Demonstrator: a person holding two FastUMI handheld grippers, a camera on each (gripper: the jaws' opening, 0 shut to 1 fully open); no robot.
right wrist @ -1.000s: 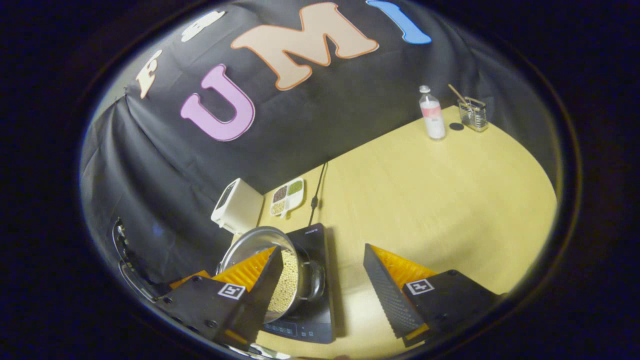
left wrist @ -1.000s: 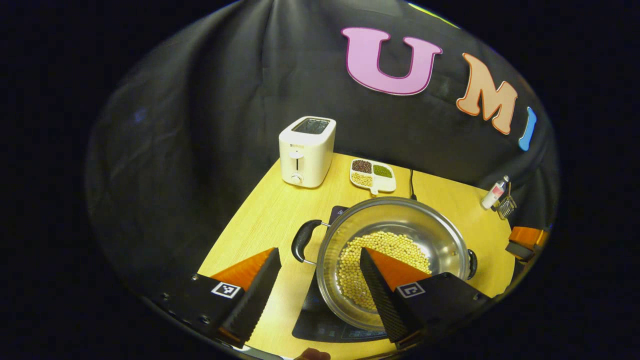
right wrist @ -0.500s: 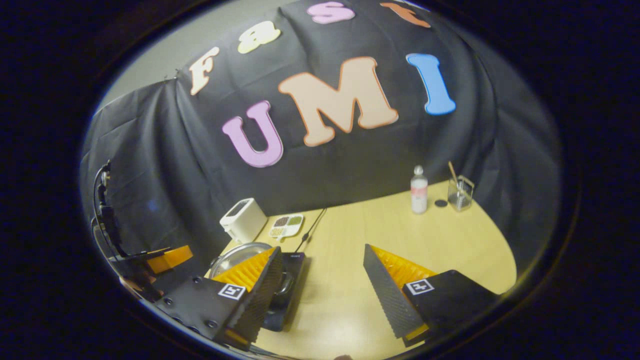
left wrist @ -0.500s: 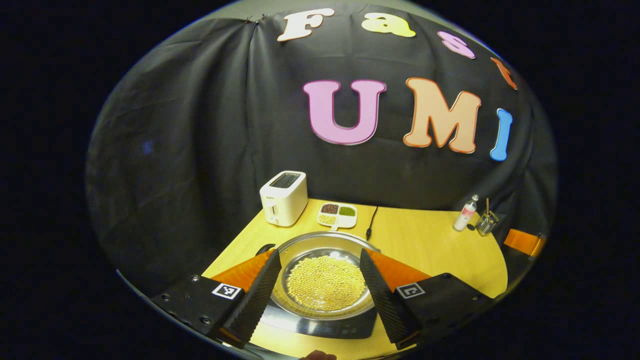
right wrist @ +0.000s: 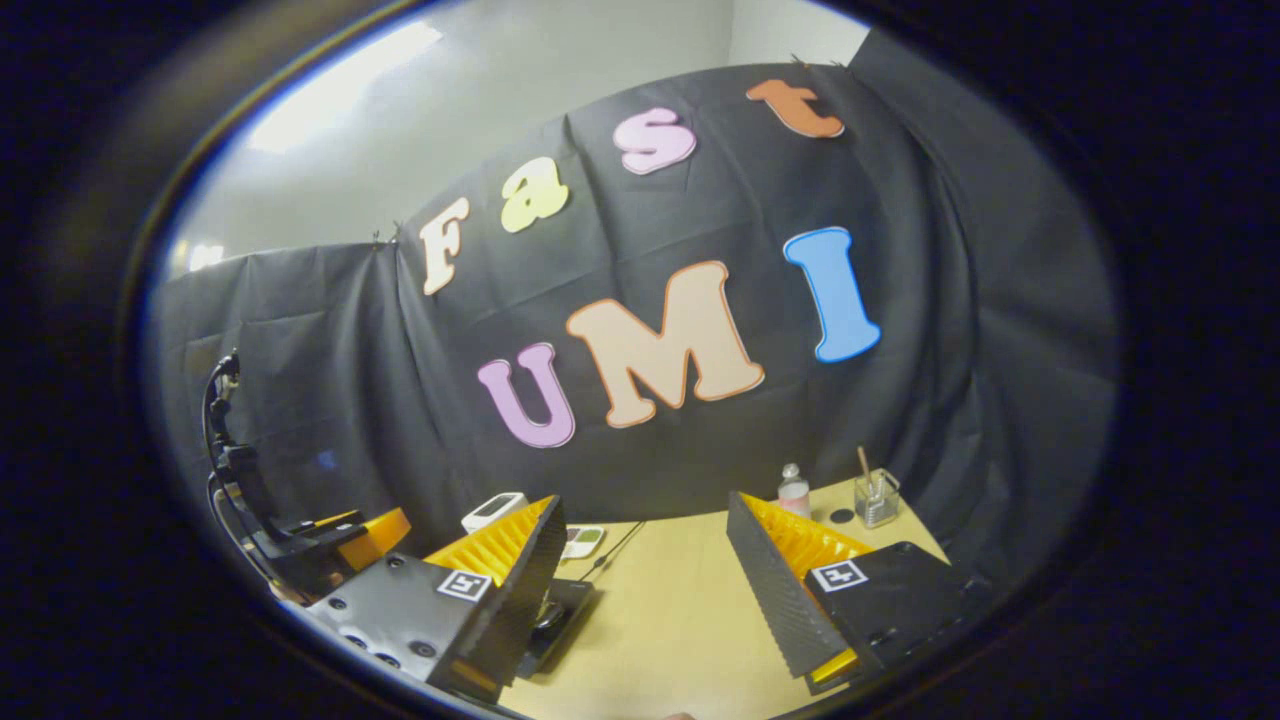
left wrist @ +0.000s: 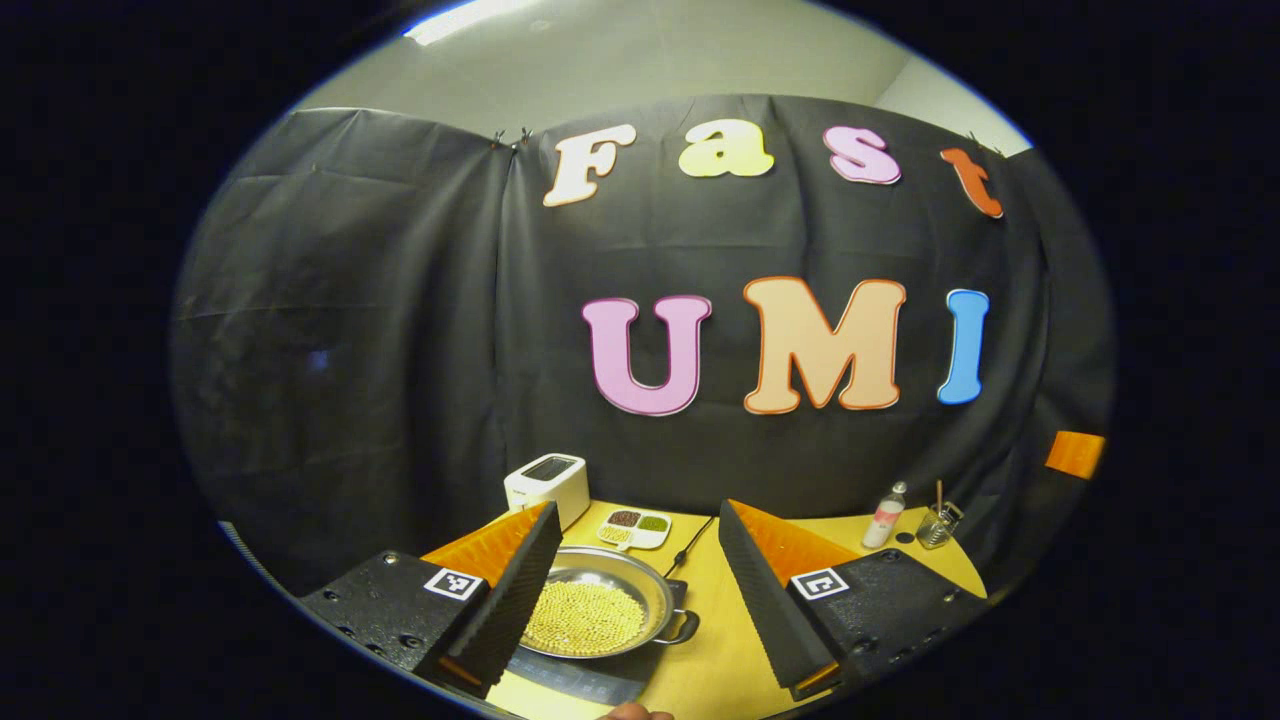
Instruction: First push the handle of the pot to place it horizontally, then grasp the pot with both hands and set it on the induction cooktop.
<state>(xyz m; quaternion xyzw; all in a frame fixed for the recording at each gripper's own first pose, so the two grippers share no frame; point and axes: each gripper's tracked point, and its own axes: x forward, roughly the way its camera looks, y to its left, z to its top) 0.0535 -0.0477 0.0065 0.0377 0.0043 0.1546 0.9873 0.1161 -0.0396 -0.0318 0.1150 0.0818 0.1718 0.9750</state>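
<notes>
silver pot (left wrist: 655, 590), white toaster (left wrist: 548, 484)

Black cloth wall (left wrist: 400, 330) behind a wooden table (right wrist: 660, 620); pale ceiling (left wrist: 640, 60), perhaps lamp-lit.

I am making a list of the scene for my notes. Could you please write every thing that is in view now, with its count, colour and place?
Round steel pot: one, silver, filled with pale yellow beans, on the cooktop.
Flat induction cooktop: one, black, near table edge, under the pot.
Wooden table: one, light yellow.
Boxy toaster: one, white, far left of table.
Divided dish of beans: one, white, beside the toaster.
Power cord: one, black, running back from the cooktop.
Small plastic bottle: one, white and pink, far right.
Clear glass holder with a stick: one, next to the bottle.
Left gripper: one, open, pulled back above the pot.
Right gripper: one, open, above the table.
</notes>
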